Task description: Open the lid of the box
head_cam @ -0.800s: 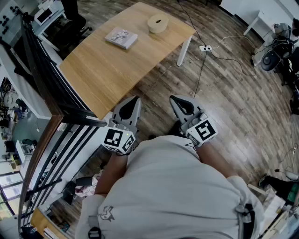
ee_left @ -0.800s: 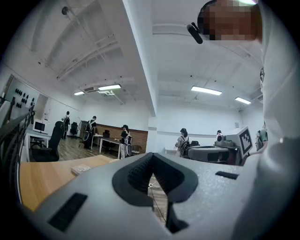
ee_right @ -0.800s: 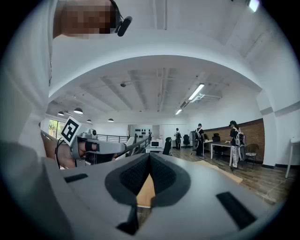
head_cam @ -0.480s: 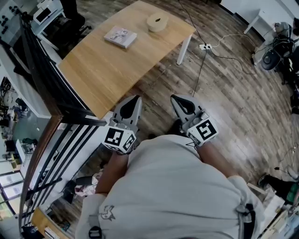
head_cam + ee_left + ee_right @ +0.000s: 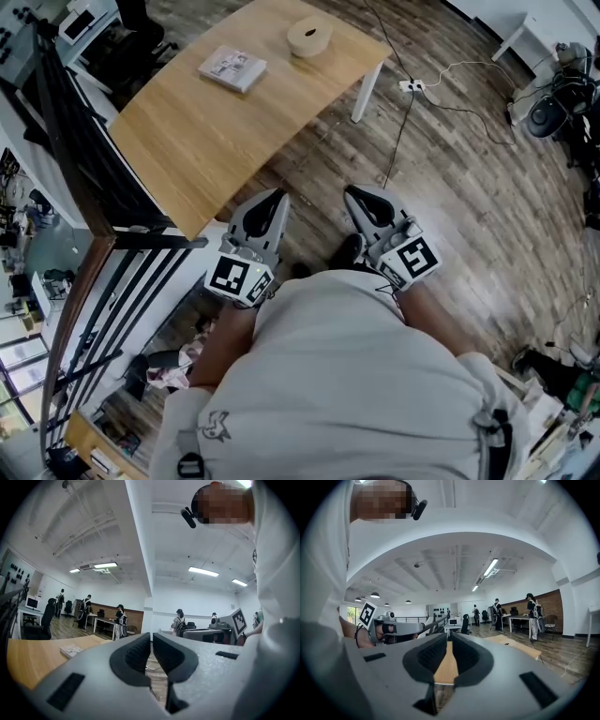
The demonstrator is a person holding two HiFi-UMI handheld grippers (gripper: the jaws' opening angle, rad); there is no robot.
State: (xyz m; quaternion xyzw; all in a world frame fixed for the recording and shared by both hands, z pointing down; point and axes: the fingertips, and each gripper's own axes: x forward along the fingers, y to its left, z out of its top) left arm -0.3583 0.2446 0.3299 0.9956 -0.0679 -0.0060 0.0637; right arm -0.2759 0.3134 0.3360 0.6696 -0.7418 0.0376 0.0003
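Left hand-held gripper point(image 5: 274, 196) and right hand-held gripper point(image 5: 352, 193) were both clenched shut, nothing in either. The box point(image 5: 308, 38) sat on the counter point(image 5: 211, 141) well ahead of them, a book point(image 5: 232, 68) near it.

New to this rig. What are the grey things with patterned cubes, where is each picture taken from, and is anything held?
No robot: a person holds a two-jaw gripper in each hand. The head view, from a camera on their head, looks down on the left gripper and right gripper, held level above the floor; the patterned cube on each is part of it. The other two pictures come from cameras riding on each gripper, looking along its jaws. Both pairs of jaws are shut on nothing. Ahead, a wooden table bears a round tan box and a flat rectangular item, perhaps a book. Neither is touched.
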